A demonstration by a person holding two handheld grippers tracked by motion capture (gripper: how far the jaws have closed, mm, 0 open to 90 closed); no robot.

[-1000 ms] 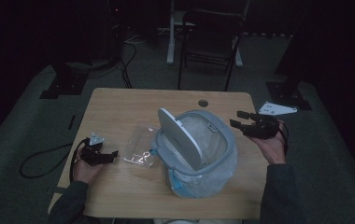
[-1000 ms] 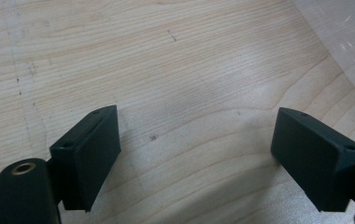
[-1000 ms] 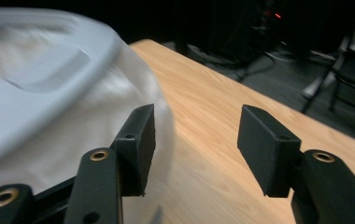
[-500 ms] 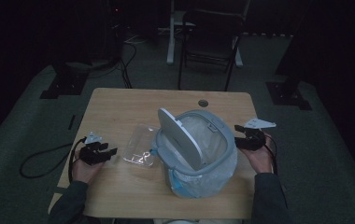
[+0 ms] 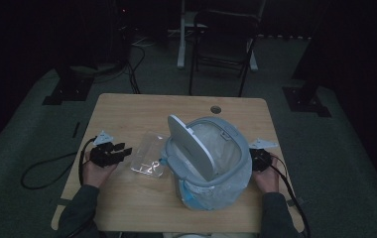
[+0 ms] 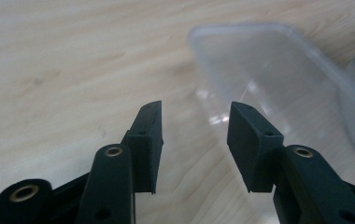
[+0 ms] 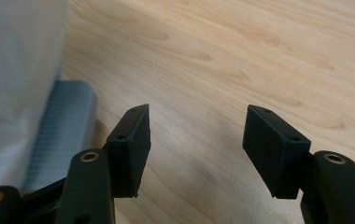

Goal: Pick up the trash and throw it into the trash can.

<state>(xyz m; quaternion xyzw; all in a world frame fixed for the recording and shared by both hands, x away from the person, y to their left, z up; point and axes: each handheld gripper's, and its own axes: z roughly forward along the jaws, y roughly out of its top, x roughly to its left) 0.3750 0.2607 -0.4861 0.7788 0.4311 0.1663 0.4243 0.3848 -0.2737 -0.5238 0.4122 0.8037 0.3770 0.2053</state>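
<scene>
- Your left tool [image 5: 122, 151] is half wide; its jaws have just been closing, yet nothing is between them.
- The clear plastic container [image 5: 149, 159] lies flat on the counter [image 5: 127, 111], at about 3 o'clock from this tool and apart from it.
- Your right tool [image 7: 196, 140] is open and empty, low beside the lined bin [image 5: 211, 163], at its 3 o'clock.
- I judge that the container must still be grasped and put into the bin.
- No brand or writing can be read.

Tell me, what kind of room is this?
Probably a lab or recording room, not a home: a lone wooden table on grey carpet, cables trailing across the floor, dark stands around, and a chair behind.
</scene>
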